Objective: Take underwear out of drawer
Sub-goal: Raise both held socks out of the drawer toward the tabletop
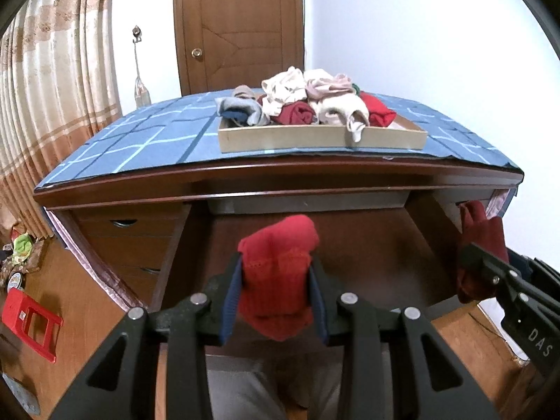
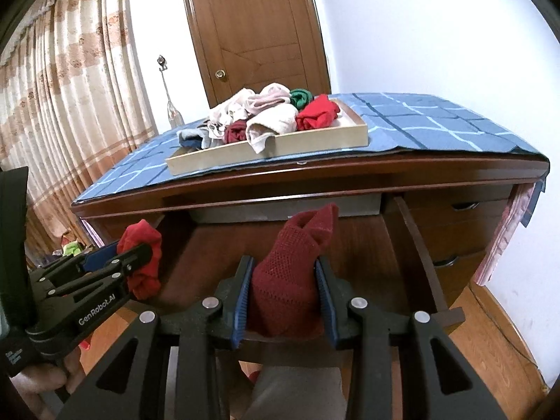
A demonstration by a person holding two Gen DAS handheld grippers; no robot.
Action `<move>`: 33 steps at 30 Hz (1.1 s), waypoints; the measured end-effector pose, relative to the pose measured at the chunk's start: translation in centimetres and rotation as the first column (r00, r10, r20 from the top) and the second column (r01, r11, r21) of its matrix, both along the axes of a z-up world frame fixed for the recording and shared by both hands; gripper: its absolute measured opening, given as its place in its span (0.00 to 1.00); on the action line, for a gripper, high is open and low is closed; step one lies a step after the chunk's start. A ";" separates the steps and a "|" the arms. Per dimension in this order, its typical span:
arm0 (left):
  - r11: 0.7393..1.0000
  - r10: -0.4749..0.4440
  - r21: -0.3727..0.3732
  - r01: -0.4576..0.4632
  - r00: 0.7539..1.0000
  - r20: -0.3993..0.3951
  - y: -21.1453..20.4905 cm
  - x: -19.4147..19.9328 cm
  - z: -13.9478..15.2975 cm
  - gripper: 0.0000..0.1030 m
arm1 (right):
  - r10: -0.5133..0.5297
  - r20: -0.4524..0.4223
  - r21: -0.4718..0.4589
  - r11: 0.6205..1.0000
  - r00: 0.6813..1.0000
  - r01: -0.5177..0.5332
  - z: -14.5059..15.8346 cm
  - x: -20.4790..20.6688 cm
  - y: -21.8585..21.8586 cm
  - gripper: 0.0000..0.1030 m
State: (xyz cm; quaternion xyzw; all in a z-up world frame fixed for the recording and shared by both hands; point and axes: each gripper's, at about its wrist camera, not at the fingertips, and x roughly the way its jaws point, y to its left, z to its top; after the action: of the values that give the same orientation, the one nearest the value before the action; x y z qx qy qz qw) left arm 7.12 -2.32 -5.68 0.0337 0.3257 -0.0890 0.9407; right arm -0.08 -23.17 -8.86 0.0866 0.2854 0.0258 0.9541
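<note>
Gripping a rolled bright red piece of underwear (image 1: 280,280), the left gripper (image 1: 276,294) is pinching it between its blue-padded fingers (image 1: 231,301), the knit bundle bulging above and below the pads and showing a line of small stitched holes across its middle. Beside it, the right gripper (image 2: 285,294) is clamping a darker, maroon piece of underwear (image 2: 290,273) with an open mesh texture, its top end poking up in a folded point. Both bundles are hanging over the pulled-out wooden drawer (image 1: 350,245), whose brown floor is lying bare under them. Just behind, the desk's dark wooden edge is running across, with smaller closed drawers (image 2: 455,224) to either side. On top, a blue grid-patterned cloth (image 1: 140,140) is covering the desk, and a shallow beige tray (image 1: 315,138) is sitting on it, holding a heap of rolled garments in cream, pink, red, maroon, green and grey-blue. Farther back, a brown door (image 1: 241,24) is standing shut between a white wall and striped curtains (image 1: 52,70).
</note>
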 end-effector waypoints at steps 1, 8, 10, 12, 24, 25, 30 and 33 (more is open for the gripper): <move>1.000 0.000 -0.002 0.000 1.000 0.005 0.0 -0.2 0.1 0.33 | 0.000 0.007 0.000 1.000 1.000 0.000 0.2 -0.3 0.0 0.36; 1.000 -0.002 -0.013 0.003 0.999 0.046 0.0 -2.1 1.3 0.33 | 0.007 0.054 -0.009 1.000 0.998 -0.007 1.3 -2.5 0.1 0.36; 1.000 -0.003 -0.018 0.004 0.998 0.057 0.0 -2.7 1.7 0.33 | 0.007 0.066 -0.010 1.000 0.998 -0.007 1.5 -3.1 0.1 0.36; 1.000 -0.007 -0.019 0.008 0.998 0.066 0.0 -3.2 2.0 0.33 | 0.007 0.077 -0.011 1.000 0.997 -0.006 1.8 -3.6 0.0 0.36; 0.999 -0.018 -0.031 0.022 0.993 0.119 0.1 -5.4 3.7 0.33 | 0.015 0.131 -0.021 1.000 0.991 -0.013 3.4 -5.8 0.3 0.36; 0.999 -0.017 -0.032 0.021 0.992 0.122 0.2 -5.5 3.8 0.33 | 0.018 0.138 -0.025 1.000 0.990 -0.014 3.6 -5.9 0.5 0.36; 0.999 -0.004 -0.039 0.010 0.990 0.141 0.7 -6.0 4.5 0.33 | 0.031 0.167 -0.043 0.999 0.985 -0.024 4.6 -6.7 1.0 0.36; 0.999 -0.001 -0.046 0.008 0.989 0.149 1.0 -6.3 4.8 0.33 | 0.039 0.184 -0.059 0.998 0.982 -0.028 5.2 -7.1 1.5 0.36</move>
State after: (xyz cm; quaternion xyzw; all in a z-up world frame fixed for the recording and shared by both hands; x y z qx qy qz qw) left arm 0.86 -1.36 -0.92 0.0190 0.2522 -0.0959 0.9627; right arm -7.15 -21.68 -3.69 0.0522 0.1977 0.0418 0.9780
